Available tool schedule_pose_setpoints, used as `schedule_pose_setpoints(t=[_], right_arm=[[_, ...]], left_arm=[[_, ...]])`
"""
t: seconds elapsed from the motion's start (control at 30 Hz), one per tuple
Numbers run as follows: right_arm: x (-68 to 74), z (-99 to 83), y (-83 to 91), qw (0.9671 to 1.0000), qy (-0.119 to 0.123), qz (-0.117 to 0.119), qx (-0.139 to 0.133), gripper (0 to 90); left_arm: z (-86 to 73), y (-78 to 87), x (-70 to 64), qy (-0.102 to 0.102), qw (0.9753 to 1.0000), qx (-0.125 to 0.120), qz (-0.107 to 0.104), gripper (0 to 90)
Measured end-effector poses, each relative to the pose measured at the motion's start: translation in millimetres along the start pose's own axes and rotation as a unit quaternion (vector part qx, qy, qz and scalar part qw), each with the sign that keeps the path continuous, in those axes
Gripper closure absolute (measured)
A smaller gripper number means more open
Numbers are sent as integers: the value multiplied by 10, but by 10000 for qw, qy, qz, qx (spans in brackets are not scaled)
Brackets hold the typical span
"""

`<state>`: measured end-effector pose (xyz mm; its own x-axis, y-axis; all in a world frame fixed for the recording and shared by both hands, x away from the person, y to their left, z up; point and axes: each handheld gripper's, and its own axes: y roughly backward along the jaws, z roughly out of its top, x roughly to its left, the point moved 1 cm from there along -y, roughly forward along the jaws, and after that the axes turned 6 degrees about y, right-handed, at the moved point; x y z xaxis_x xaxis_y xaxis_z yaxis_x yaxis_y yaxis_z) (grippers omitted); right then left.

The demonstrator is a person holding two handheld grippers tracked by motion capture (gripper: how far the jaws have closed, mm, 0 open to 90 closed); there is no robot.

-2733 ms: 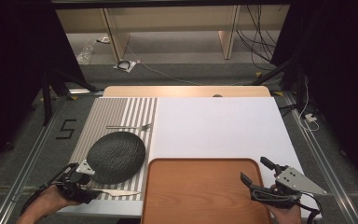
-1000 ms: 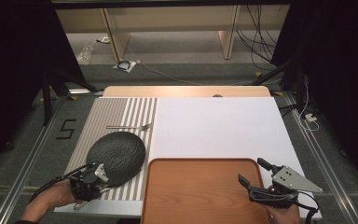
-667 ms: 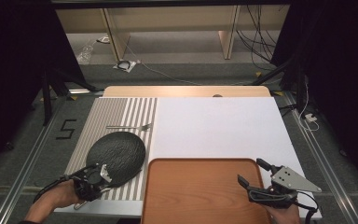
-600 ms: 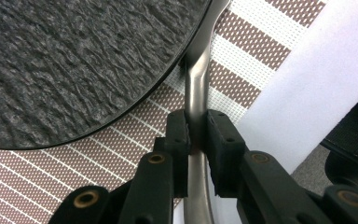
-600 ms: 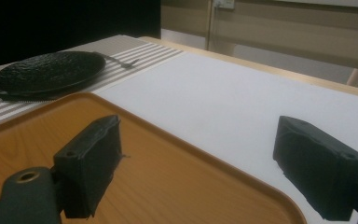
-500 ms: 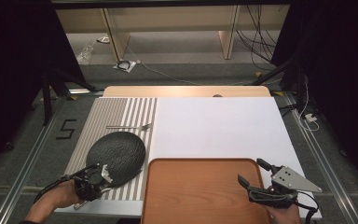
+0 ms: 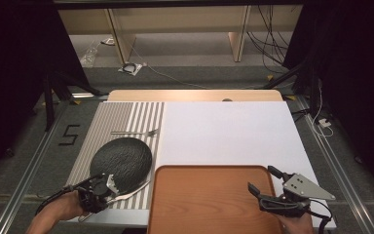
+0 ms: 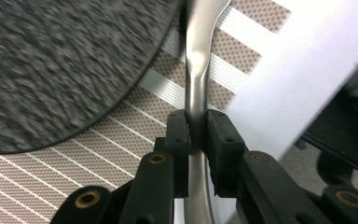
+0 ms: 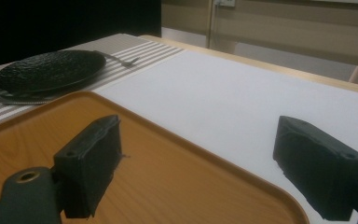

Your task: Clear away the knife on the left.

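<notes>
My left gripper (image 7: 106,189) (image 8: 196,135) is shut on the handle of a silver utensil (image 7: 129,193) (image 8: 198,84) near the front left of the table. The utensil runs along the near edge of a black textured plate (image 7: 121,158) (image 8: 60,60) on the striped placemat (image 7: 126,117); I cannot make out its far end. A fork (image 7: 135,132) (image 9: 121,59) lies beyond the plate. My right gripper (image 7: 263,179) (image 9: 205,163) stands open over the right corner of a wooden tray (image 7: 209,200) (image 9: 144,186), with nothing between its fingers.
A white mat (image 7: 229,131) (image 9: 242,93) covers the middle and right of the table. The table's near edge runs just behind both hands. Cables and furniture legs show on the floor beyond the far edge.
Since the earliest frame my left gripper has drawn slightly toward the near edge, and the utensil's far end now sits closer to the plate. The right gripper has hardly moved.
</notes>
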<state>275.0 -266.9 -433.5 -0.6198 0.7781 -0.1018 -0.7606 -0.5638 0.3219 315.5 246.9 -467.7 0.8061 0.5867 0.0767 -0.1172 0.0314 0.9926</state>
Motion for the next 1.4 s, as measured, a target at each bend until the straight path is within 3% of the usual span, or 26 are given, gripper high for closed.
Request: schedule_pose_setpoints(t=[0.2, 0.4, 0.53, 0.67, 0.77, 0.87, 1.07, 1.4], right_arm=[[5, 1, -2, 10000, 15, 22, 52, 162], [5, -1, -4, 10000, 22, 46, 52, 162], [11, 4, -1, 10000, 44, 51, 72, 162], [18, 4, -6, 10000, 33, 69, 35, 162], [13, 5, -1, 9999, 47, 71, 66, 162], [17, 6, -6, 10000, 31, 82, 9, 162], [12, 4, 4, 10000, 38, 77, 49, 162], [9, 1, 8, 10000, 47, 75, -10, 162]], left_arm=[[2, 55, -36, -2, 10000, -69, -7, 796], [54, 151, -109, -99, 9995, -305, -24, 796], [132, 214, -145, 67, 9974, -669, -247, 796], [227, 245, -190, 107, 9966, -804, -173, 796], [324, 283, -222, 195, 9939, -1032, -332, 796], [442, 294, -295, 209, 9922, -1181, -347, 796], [691, 304, -470, 14, 9872, -1439, -689, 796], [904, 325, -659, -204, 9862, -1463, -743, 796]])
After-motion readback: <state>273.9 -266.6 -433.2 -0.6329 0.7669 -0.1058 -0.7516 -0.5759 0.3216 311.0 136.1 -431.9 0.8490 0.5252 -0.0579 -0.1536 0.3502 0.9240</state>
